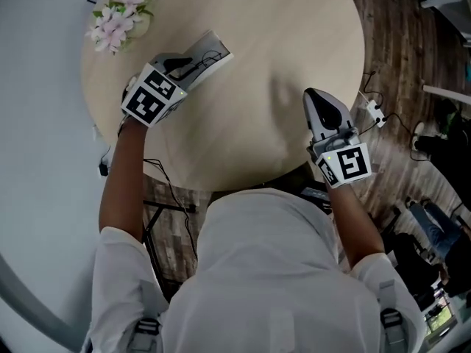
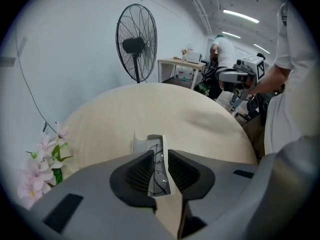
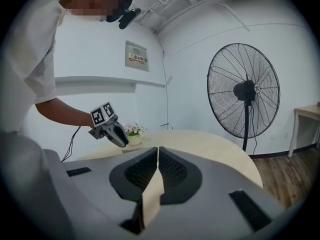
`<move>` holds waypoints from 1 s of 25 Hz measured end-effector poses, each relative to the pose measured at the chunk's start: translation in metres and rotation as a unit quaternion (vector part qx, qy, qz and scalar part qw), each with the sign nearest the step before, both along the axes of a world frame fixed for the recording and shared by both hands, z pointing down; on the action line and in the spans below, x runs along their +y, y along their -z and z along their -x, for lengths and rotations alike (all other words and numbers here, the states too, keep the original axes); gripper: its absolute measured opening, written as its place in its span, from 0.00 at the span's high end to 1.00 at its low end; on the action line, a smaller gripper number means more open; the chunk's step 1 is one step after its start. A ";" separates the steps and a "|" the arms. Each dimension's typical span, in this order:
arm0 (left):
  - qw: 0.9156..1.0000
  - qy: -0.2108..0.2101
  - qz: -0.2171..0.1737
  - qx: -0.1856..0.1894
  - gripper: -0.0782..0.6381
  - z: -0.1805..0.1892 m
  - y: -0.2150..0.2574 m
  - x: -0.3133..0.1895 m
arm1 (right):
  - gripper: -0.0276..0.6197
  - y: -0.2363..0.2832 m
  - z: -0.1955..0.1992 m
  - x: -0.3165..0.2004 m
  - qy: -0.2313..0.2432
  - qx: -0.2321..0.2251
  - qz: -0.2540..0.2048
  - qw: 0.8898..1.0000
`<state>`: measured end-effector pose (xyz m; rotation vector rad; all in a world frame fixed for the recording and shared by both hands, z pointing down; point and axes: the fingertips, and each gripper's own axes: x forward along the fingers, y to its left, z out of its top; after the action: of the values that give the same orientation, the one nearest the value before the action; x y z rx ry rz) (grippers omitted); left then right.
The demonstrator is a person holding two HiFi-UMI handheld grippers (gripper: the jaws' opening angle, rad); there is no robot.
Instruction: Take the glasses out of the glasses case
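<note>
Left gripper (image 2: 160, 156) clamps the open glasses case (image 2: 142, 143) — glasses (image 2: 157, 167) inside — right gripper (image 3: 157, 149) closed, empty.

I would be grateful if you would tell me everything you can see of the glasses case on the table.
The pale grey glasses case is a slim, hard-looking box, lying open on the round beige table near the pink flowers. Inside lie thin black wire-framed glasses. The left tool has its jaws closed on the case's sides; a flap stands up beyond them.
</note>
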<state>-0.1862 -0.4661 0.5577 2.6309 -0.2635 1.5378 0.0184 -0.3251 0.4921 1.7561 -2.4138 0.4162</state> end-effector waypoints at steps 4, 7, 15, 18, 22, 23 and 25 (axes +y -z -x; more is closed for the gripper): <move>0.999 -0.013 0.021 -0.048 0.75 0.000 -0.037 -0.012 | 0.92 -0.016 -0.009 -0.012 -0.001 -0.012 0.014 1.000; 0.997 -0.017 0.042 -0.067 0.75 -0.001 -0.054 -0.015 | 0.92 -0.025 -0.020 -0.017 -0.007 -0.020 0.021 1.000; 0.991 -0.038 0.070 -0.110 0.75 -0.006 -0.083 -0.017 | 0.92 -0.051 -0.040 -0.023 -0.028 -0.034 0.045 0.998; 0.987 -0.042 0.086 -0.125 0.75 -0.003 -0.093 -0.018 | 0.92 -0.057 -0.043 -0.026 -0.031 -0.037 0.050 0.998; 0.985 -0.044 0.100 -0.136 0.75 -0.003 -0.099 -0.019 | 0.92 -0.063 -0.047 -0.030 -0.037 -0.041 0.053 0.997; 0.984 -0.046 0.101 -0.141 0.75 -0.003 -0.100 -0.018 | 0.92 -0.063 -0.048 -0.030 -0.039 -0.041 0.054 0.997; 0.981 -0.051 0.108 -0.154 0.75 -0.002 -0.102 -0.014 | 0.92 -0.064 -0.049 -0.029 -0.040 -0.043 0.056 0.997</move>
<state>-0.1845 -0.4798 0.6600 2.2701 0.0219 1.8883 0.0674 -0.3545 0.5565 1.8250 -2.3320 0.6376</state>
